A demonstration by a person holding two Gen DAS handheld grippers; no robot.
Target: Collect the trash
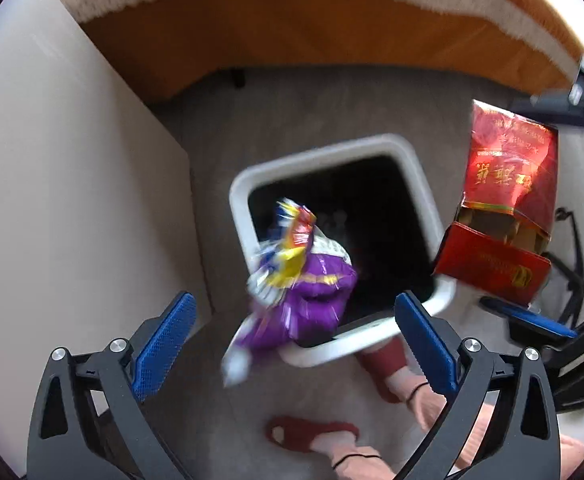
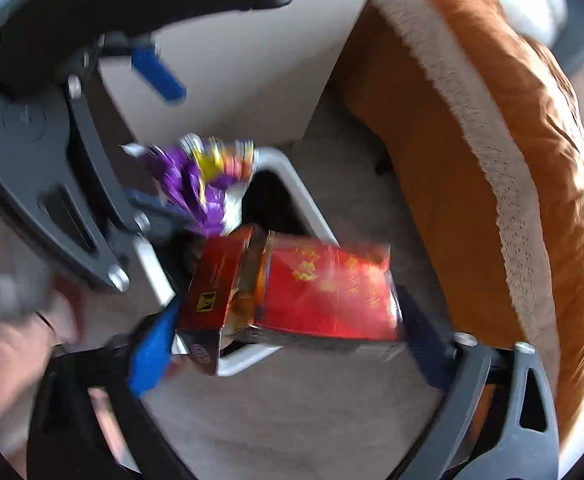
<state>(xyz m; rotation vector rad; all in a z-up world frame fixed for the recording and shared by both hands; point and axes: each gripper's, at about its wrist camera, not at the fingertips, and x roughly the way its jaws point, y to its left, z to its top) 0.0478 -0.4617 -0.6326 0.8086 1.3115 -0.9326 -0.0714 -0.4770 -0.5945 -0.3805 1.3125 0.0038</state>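
Note:
A white square trash bin [image 1: 420, 184] with a dark inside stands on the grey floor below me. My left gripper [image 1: 292, 344] is open above its near edge. A crumpled purple snack bag [image 1: 304, 280] hangs blurred in the air between the open blue pads, over the bin's rim, touching neither pad. My right gripper [image 2: 288, 336] is shut on a red cigarette carton [image 2: 324, 292] and holds it over the bin [image 2: 308, 204]. The carton [image 1: 508, 200] shows at the right of the left wrist view. The snack bag [image 2: 200, 176] shows beyond it.
An orange sofa with white fleece trim [image 1: 292, 40] stands behind the bin. A white panel [image 1: 52, 180] rises to the left. The person's feet in red slippers [image 1: 312, 436] stand close to the bin's near side. The sofa [image 2: 492, 160] fills the right wrist view's right.

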